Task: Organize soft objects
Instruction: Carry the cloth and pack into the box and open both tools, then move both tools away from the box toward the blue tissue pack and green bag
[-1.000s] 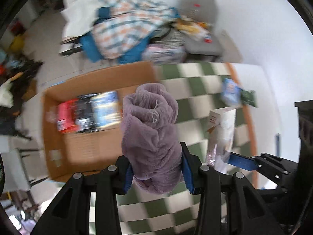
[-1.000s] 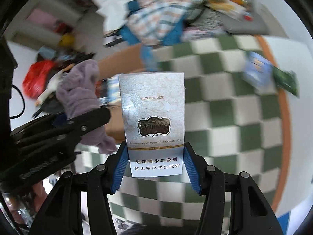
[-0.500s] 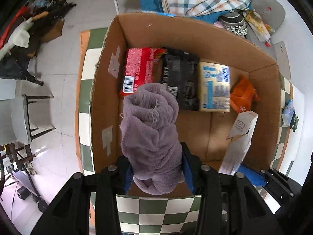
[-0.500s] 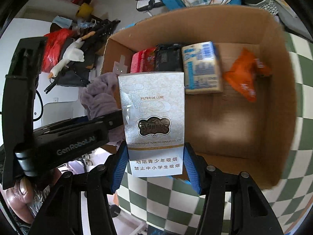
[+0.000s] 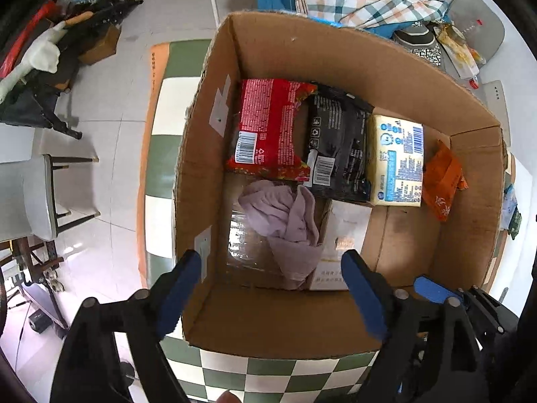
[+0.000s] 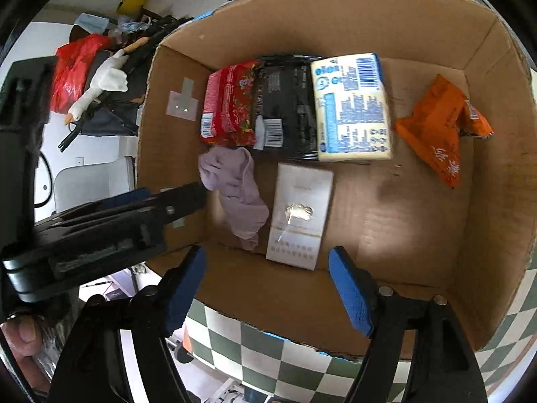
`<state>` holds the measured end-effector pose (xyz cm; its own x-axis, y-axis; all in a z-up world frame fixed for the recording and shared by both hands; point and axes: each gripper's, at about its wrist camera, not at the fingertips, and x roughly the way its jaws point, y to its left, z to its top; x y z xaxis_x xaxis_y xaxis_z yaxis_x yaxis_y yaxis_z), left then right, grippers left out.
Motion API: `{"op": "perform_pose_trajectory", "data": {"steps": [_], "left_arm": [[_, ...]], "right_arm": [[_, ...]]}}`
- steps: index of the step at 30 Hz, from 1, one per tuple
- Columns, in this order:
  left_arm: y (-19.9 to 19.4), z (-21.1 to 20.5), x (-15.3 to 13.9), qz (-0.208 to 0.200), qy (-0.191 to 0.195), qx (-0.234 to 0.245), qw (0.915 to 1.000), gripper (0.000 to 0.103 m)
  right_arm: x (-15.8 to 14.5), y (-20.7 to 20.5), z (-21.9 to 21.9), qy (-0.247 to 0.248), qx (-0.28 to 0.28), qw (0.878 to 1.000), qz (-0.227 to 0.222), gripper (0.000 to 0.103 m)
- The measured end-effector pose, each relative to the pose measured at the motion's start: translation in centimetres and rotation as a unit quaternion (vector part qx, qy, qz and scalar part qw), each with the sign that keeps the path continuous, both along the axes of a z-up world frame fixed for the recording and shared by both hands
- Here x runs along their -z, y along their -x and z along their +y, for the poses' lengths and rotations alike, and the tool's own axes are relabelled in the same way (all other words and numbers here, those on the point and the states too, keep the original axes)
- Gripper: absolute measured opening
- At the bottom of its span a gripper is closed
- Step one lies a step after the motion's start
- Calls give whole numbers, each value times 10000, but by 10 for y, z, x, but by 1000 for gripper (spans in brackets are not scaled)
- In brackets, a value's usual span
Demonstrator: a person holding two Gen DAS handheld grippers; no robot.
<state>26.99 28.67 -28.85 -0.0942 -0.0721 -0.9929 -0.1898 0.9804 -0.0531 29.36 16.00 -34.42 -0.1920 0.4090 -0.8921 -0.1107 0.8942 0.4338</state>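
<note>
Checkered green-and-white cloth [image 5: 285,372] underlies a big cardboard box [image 5: 214,154]; cluttered tiled floor beyond, plaid bedding at 12 o'clock.

Left gripper [image 5: 268,288]: jaws have just been opening, now wide, nothing between them. Purple towel [image 5: 285,221] lies loose on the box floor at about 7 o'clock of the box, crumpled, touching the red packet [image 5: 268,127] above it.

Right gripper [image 6: 268,285]: jaws also just opened, wide and empty. White carton [image 6: 298,215] lies flat just right of the towel, the towel's edge touching it.

Row at 12 o'clock: red packet, black packet [image 5: 339,144], cream tissue pack [image 5: 396,158]; orange packet [image 5: 439,181] at 3 o'clock.

Handling, judged: towel is light, limp, grippy; pinch a thick bunched fold mid-body. Carton is stiff, smooth, possibly slippery; take it across the narrow sides.

Writing: barcodes on the packets; small Chinese print on the carton, unreadable here.
</note>
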Motion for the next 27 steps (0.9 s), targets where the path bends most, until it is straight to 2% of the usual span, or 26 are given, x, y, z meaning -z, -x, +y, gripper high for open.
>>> {"op": "perform_pose_trajectory", "data": {"steps": [1,3,4,5,9,11,14,17,22,27], "left_arm": [[1,-1,-2,-29,1,-1,10000,86],[5,-1,-6,-104,-5,-5,9999,94],[7,-2,-8,-159,-10,-18,9999,96],[10,-3,-11,-233,-51,-28,9997,97],[24,-8,-18,-478,-176,-89,9987,98],[33,-11,-20,-575,-212,-129,9980,98],[45,-17,-23,-752,-301,-202,9965,99],[57,-23,-27,-937,-230,-293,9949,102],[75,-34,-38,-1203,-289,-285,9919,102],[94,-49,-62,-1550,-524,-182,9864,102]], "right_arm": [[1,1,-2,32,1,10000,-20,78],[1,4,-5,138,-30,9999,-55,82],[1,6,-7,176,-34,9998,-79,88],[2,7,-9,243,-54,9996,-109,89],[-6,15,-21,534,-73,9982,-253,90],[-11,19,-29,681,-95,9971,-337,102],[-18,25,-40,1046,-89,9928,-578,103],[-28,31,-50,1361,-104,9871,-841,103],[-44,44,-69,1541,-55,9816,-1127,103],[-64,61,-85,1593,3,9779,-1355,103]]}}
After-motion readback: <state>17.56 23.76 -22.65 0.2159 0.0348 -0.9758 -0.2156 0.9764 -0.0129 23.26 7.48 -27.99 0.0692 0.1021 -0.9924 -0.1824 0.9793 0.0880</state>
